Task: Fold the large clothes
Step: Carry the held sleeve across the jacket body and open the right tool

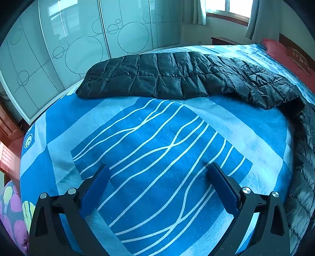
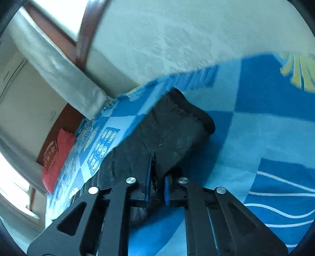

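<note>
On the bed [image 1: 149, 137], right gripper [image 2: 157, 185] pinched on what looks like the jacket [image 1: 177, 78] cuff, left gripper [image 1: 157, 189] wide open, empty; next, drawing the sleeve across.

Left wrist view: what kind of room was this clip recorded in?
Almost certainly a home bedroom. A large bed with a blue patterned bedsheet fills the view, a sliding-door wardrobe with circle motifs lines the wall behind it, and a curtained window sits at the far end. A black quilted jacket lies on the bed.
</note>
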